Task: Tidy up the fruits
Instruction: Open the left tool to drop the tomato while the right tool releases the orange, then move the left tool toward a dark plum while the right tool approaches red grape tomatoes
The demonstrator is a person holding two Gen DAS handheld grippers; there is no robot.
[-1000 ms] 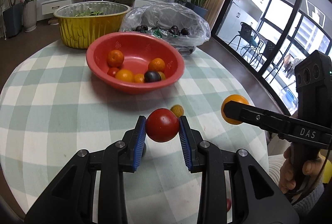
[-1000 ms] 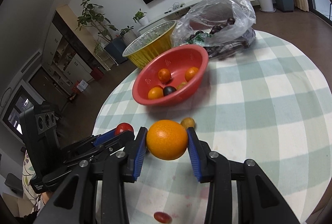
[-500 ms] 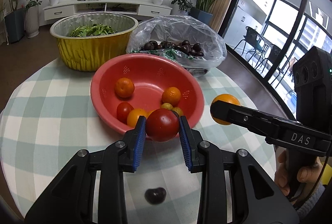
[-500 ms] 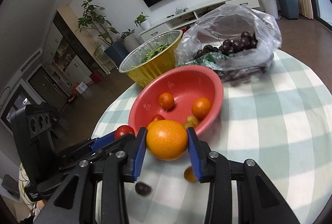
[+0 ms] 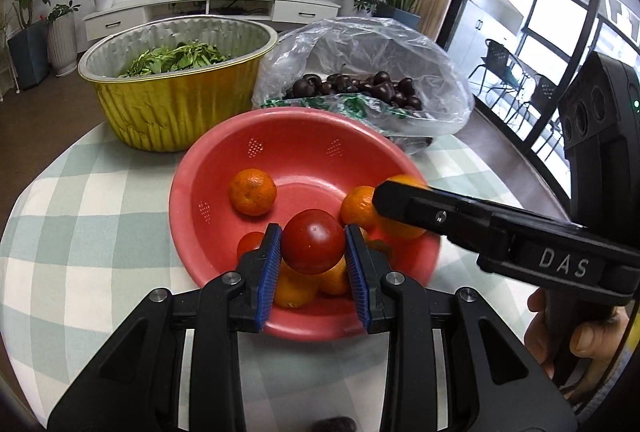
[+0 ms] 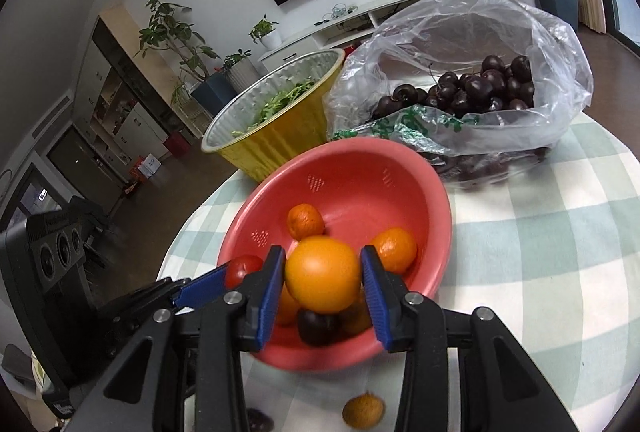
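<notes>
My left gripper [image 5: 313,252] is shut on a red tomato [image 5: 312,241] and holds it above the near side of the red bowl [image 5: 280,148]. My right gripper [image 6: 323,272] is shut on a large orange [image 6: 322,274], also over the bowl [image 6: 360,160]. Its black finger [image 5: 440,216] reaches in from the right in the left wrist view. In the right wrist view the tomato [image 6: 244,268] shows at the left between blue pads. Inside the bowl lie mandarins [image 5: 253,191] [image 6: 394,250], a small tomato and a dark fruit [image 6: 318,326].
A gold foil bowl of greens [image 5: 176,112] and a clear bag of dark cherries [image 5: 360,88] stand behind the red bowl. A small yellow fruit [image 6: 362,412] and a dark one [image 6: 258,422] lie loose on the checked cloth. A hand [image 5: 576,336] grips the right handle.
Both grippers have moved forward with their fruit, from over the bare cloth to above the red bowl. The loose fruits on the cloth have slid to the bottom of the views.
</notes>
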